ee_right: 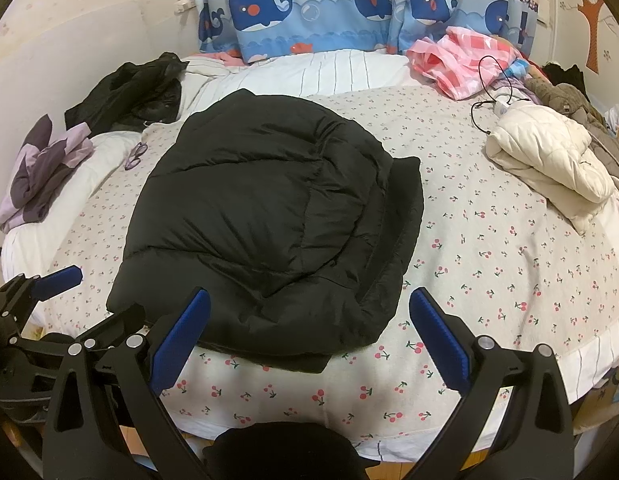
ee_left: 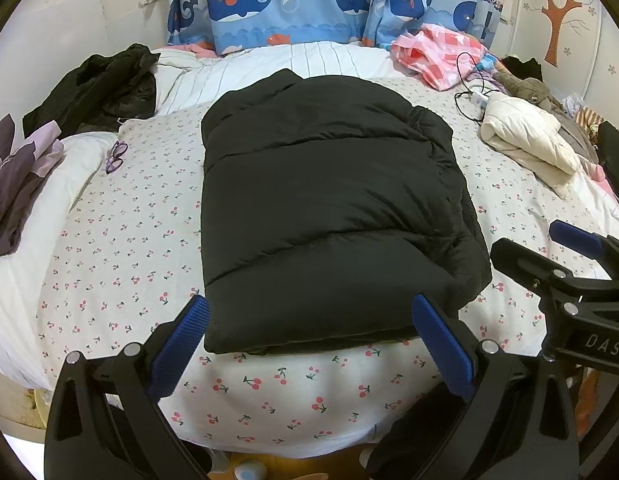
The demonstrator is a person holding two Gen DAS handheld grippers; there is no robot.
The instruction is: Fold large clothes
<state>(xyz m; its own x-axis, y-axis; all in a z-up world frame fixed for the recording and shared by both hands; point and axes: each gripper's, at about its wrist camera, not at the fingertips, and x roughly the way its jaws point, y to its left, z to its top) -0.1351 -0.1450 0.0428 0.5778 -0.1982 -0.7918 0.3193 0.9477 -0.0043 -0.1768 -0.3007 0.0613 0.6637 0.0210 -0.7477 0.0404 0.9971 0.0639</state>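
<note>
Puffer jacket nearly folded

Black jacket (ee_left: pixel 329 208) lies lengthwise toward the bed's (ee_left: pixel 293 396) far edge; left gripper (ee_left: pixel 309 344) nearer, both grippers spread, empty.

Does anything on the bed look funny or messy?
Yes. A pair of glasses lies loose on the bed, left of the folded black jacket, where it could get squashed. A charger cable sprawls near the white jacket.
</note>
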